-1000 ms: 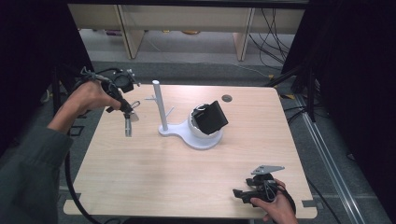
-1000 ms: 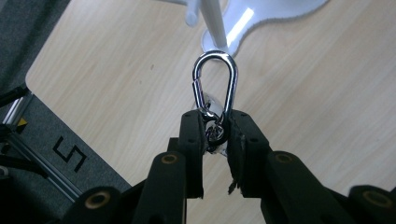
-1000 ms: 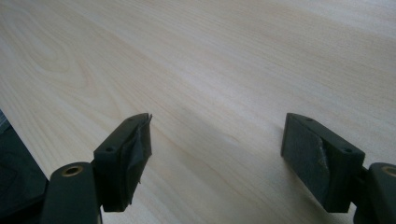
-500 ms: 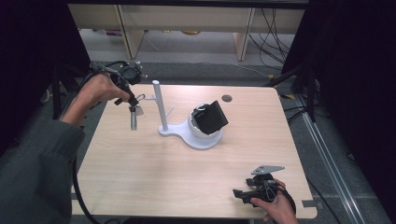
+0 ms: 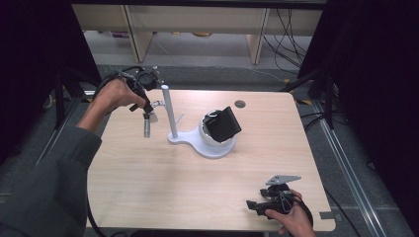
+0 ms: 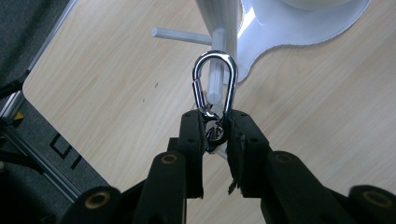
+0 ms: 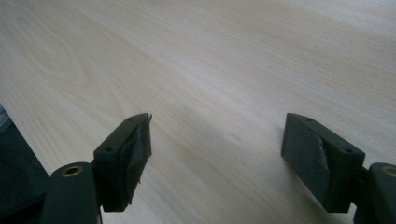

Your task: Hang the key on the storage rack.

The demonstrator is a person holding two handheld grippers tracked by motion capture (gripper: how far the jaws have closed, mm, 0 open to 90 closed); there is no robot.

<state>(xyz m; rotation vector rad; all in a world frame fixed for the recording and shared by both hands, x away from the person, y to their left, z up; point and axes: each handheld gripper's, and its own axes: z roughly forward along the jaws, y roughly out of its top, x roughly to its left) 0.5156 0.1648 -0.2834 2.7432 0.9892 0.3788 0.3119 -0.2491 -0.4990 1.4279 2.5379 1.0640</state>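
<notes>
Moved closer to the white stand's post [image 5: 169,111], the left gripper [image 6: 215,135] clamps a silver carabiner [image 6: 215,81] between its fingertips, the loop just before a peg.

The carabiner [image 6: 215,86] was polished silver chrome. The stand [image 5: 192,140] and its post were plain white, bearing a black block [image 5: 223,123]. The table [image 5: 163,182] showed pale wood grain. Both grippers' pads [image 7: 133,154] were matt black. The sleeve [image 5: 44,192] was grey-green.

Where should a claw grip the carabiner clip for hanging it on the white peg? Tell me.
Grip the carabiner at its small swivel end, as the left claw does, coming from the free tip of the peg. That leaves the big oval loop open to slide over the peg.
</notes>
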